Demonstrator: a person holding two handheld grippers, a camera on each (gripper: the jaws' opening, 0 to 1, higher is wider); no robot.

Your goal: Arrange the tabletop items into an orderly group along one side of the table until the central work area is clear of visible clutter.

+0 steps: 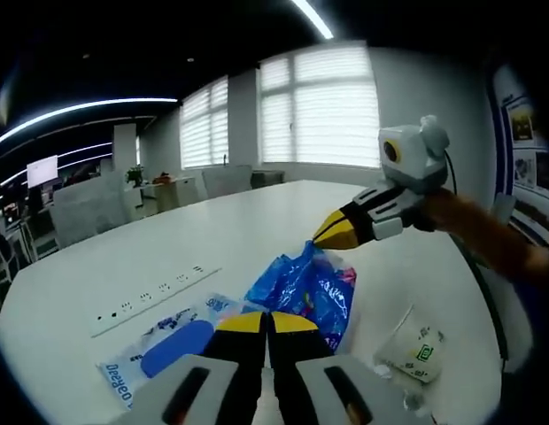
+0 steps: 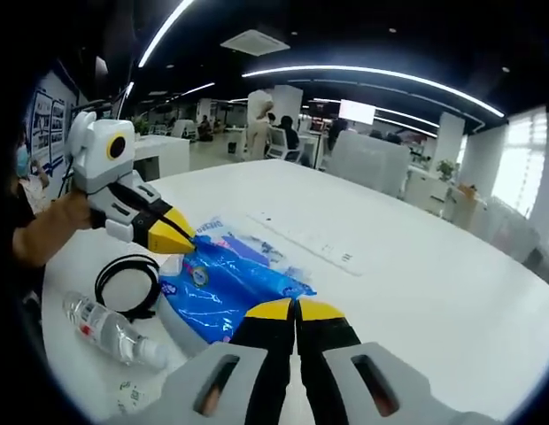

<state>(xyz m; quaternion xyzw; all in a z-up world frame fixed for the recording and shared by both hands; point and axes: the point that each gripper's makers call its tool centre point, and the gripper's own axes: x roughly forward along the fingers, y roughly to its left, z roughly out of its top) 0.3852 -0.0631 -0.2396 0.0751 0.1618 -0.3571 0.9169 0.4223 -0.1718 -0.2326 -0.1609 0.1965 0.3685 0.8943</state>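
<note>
A crumpled blue plastic bag (image 1: 305, 288) (image 2: 226, 288) lies on the white table (image 1: 248, 226) (image 2: 434, 283). My left gripper (image 1: 267, 319) (image 2: 188, 241) is shut, its yellow tips at the bag's near edge, above a wipes packet (image 1: 164, 350) (image 2: 223, 227) with a blue label. My right gripper (image 1: 320, 235) (image 2: 295, 305) is shut too, with its tips against the opposite side of the bag. I see nothing held between either pair of jaws. A hand in an orange sleeve (image 1: 487, 230) holds the right gripper.
A white power strip (image 1: 155, 297) (image 2: 310, 241) lies beyond the packet. A coiled black cable (image 2: 128, 283), a clear water bottle (image 2: 111, 329) and a crumpled white paper cup (image 1: 416, 350) sit near the table edge. Office desks and chairs stand behind.
</note>
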